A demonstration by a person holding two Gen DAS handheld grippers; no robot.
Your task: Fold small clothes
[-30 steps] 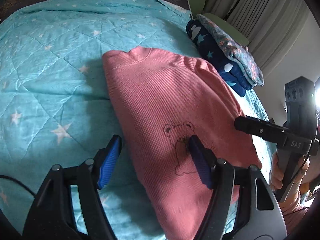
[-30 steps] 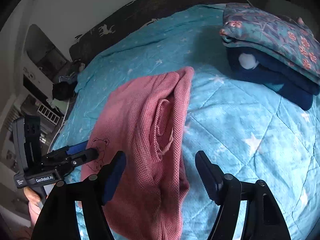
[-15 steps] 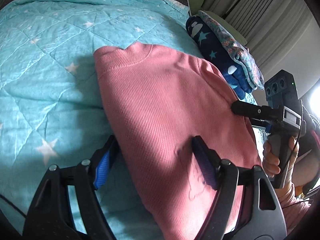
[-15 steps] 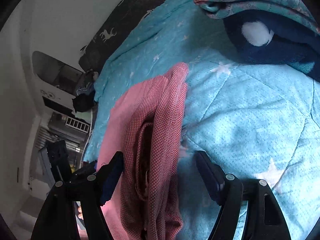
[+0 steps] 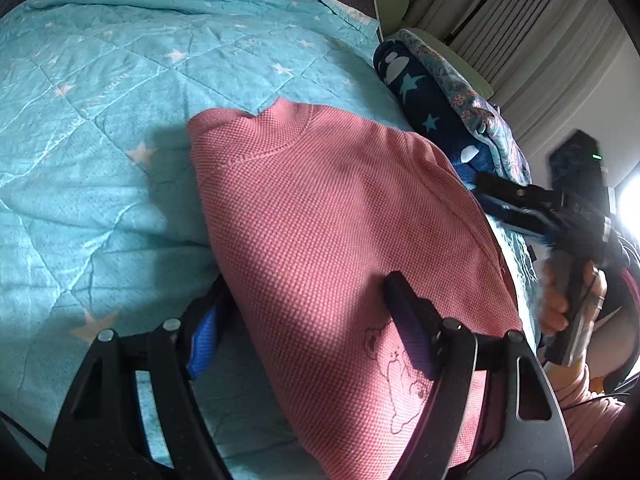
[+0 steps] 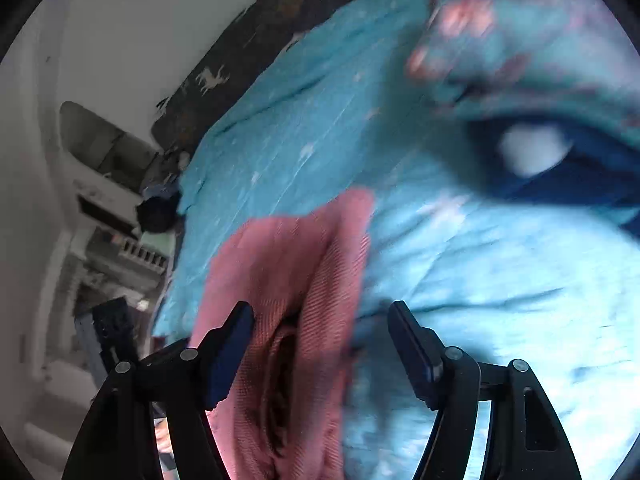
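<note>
1. Landmark: folded pink waffle-knit child's top point(image 5: 344, 240) with a small line-drawn bear print point(image 5: 400, 372) near its lower edge. It lies flat on the turquoise quilted bedspread with white stars point(image 5: 120, 120), collar end pointing away from the left camera.
2. Left gripper point(image 5: 308, 324), black frame with blue pads: jaws stand wide. One finger sits on the bedspread just off the pink top's left edge, the other rests over the fabric by the bear print. The top's lower left part is between the fingers; pads do not look pressed together on it, no pinch visible.
3. Right gripper point(image 6: 320, 344), same build: jaws have just been closing. The pink top's point(image 6: 304, 300) bunched side edge, with layered folds showing, is between the fingers. There is a gap on both sides, so it is not clamped. This view is blurred.
4. From the left wrist view, the right gripper point(image 5: 516, 204) sits at the pink top's right edge, tips close to the cloth; contact cannot be told. The person's hand point(image 5: 560, 300) wraps its handle, pink sleeve below.
5. Beyond the pink top's right far corner: a stack of folded clothes, a dark navy garment with white and teal stars point(image 5: 424, 108) under a teal floral-print garment point(image 5: 476, 112). The stack sits near the top; touching cannot be told.
6. Past the bedspread's far edge from the pink top: dark fabric with white deer shapes point(image 6: 224, 80).
7. Grey curtains point(image 5: 532, 32) hang behind the stack.
</note>
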